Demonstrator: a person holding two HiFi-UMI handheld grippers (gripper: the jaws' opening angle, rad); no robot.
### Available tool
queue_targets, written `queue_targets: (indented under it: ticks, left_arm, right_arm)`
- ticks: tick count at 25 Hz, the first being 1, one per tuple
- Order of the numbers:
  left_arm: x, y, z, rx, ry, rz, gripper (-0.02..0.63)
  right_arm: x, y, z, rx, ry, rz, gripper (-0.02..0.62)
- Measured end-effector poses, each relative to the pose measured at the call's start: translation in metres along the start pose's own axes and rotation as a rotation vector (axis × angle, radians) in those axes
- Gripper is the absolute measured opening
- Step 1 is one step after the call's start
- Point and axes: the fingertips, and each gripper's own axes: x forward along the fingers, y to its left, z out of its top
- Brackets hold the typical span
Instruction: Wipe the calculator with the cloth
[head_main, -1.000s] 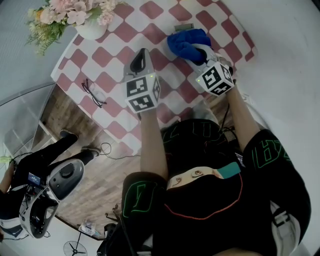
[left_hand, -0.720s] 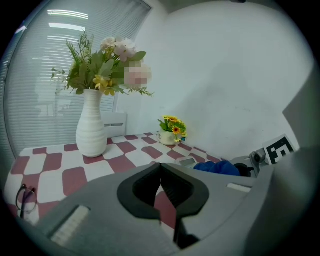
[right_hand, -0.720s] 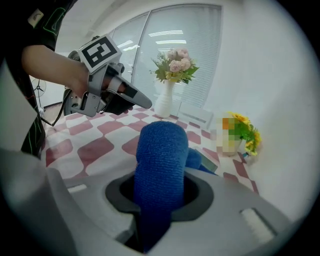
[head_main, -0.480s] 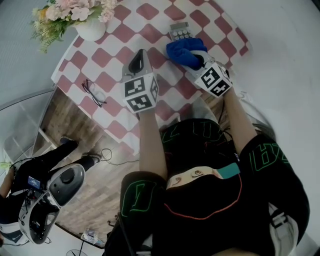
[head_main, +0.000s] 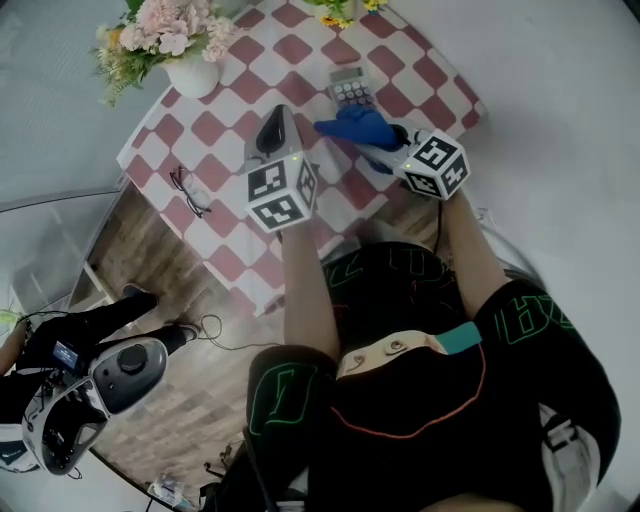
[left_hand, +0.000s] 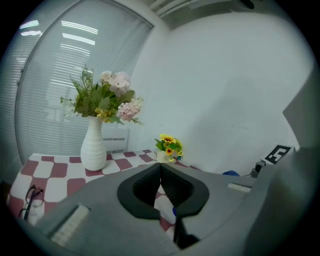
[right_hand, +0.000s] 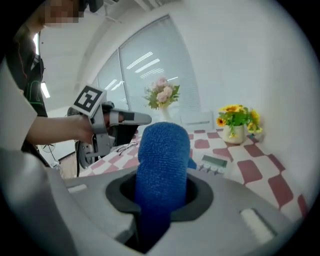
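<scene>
Two vessels are standing on the checkered table (head_main: 228, 140). A white vase (head_main: 195, 75) is sitting at the 10 o'clock edge in the head view and is holding pink and cream blooms with green sprigs. A small pot (right_hand: 234, 134) is sitting at 12 o'clock and is holding yellow sunflowers.

One calculator (head_main: 350, 88) is lying flat at about 1 o'clock from the table's centre, keys facing up. One blue cloth (head_main: 355, 128) is hanging just beside it, at the calculator's 6 o'clock. Whether the two are touching cannot be made out.

One pair of glasses (head_main: 187, 190) is lying near the 8 o'clock edge, well apart from the calculator.

Two grippers are being held over the table, each carrying one marker cube.

- **Right gripper** (head_main: 392, 152): it is reaching in from 4 o'clock. Its jaws are clamping the cloth, which is rising as a rounded roll from between them in the right gripper view and is covering the near left part of the calculator there.
- **Left gripper** (head_main: 277, 125): it is hovering near the table's centre, at the 9 o'clock side of the cloth and apart from it. Its jaws are pressing together with nothing between them. They are pointing toward 12 o'clock, where the small pot is showing just above the tips in the left gripper view.
</scene>
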Motion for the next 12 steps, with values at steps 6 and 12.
queue_targets:
  ticks: [6,12]
  left_arm:
    - [-0.019,-0.046,0.027,0.068,-0.102,0.019,0.011]
    - [-0.031,-0.066,0.071,0.067,-0.160,0.053,0.011]
  right_arm:
    - [-0.051,-0.021,0.045,-0.132,-0.099,-0.090,0.115]
    - [-0.104,-0.062,0.121,-0.038,-0.261,-0.146,0.115]
